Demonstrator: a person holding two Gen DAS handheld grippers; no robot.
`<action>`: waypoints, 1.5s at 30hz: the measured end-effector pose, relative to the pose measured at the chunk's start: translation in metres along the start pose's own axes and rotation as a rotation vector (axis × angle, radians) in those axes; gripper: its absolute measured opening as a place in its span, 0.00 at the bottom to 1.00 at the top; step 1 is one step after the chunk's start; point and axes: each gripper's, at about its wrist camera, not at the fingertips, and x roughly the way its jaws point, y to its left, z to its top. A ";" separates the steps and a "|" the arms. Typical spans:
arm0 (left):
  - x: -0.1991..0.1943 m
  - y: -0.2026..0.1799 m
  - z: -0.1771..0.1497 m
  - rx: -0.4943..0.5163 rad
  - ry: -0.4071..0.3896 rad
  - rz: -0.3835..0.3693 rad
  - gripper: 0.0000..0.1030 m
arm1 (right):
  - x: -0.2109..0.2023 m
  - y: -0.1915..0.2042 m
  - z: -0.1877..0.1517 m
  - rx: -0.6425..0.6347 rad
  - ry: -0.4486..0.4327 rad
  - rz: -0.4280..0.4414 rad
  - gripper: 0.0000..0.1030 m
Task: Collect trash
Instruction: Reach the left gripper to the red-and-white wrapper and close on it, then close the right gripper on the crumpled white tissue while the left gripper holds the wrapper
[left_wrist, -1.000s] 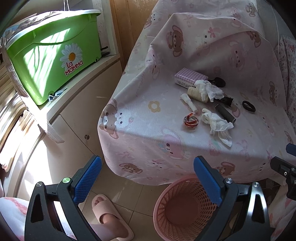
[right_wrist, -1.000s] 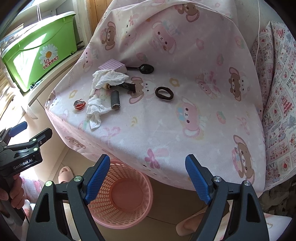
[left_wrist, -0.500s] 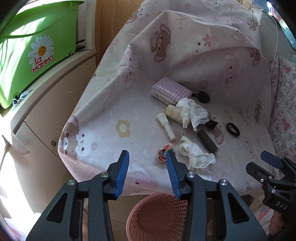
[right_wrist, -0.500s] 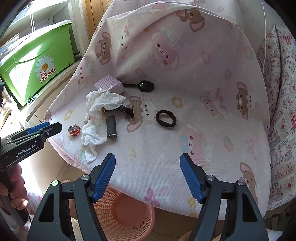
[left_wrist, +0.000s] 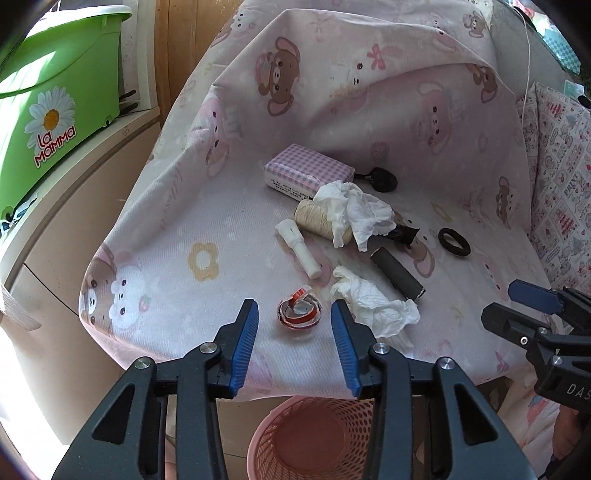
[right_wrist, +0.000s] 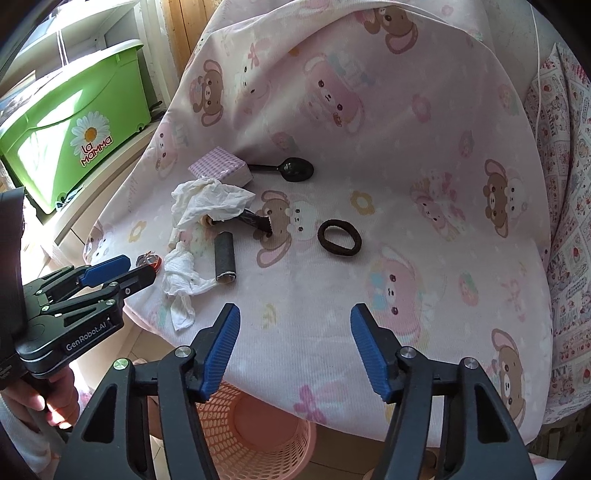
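With the left tool (left_wrist: 293, 332) half-spread and empty, the curled red tape scrap (left_wrist: 298, 313) lies just ahead between its tips, and the right tool (right_wrist: 295, 347), jaws just narrowing, also empty, a low scoop could snag the tablecloth (left_wrist: 177, 236).
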 end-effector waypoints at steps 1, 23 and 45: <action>0.001 0.000 0.001 -0.003 -0.002 0.008 0.34 | 0.000 0.001 0.000 -0.007 -0.001 0.000 0.59; -0.073 0.026 0.004 -0.065 -0.188 0.094 0.08 | 0.013 0.079 0.014 -0.135 -0.032 0.157 0.34; -0.084 0.030 -0.003 -0.063 -0.198 0.081 0.08 | -0.004 0.052 0.018 -0.044 -0.082 0.174 0.05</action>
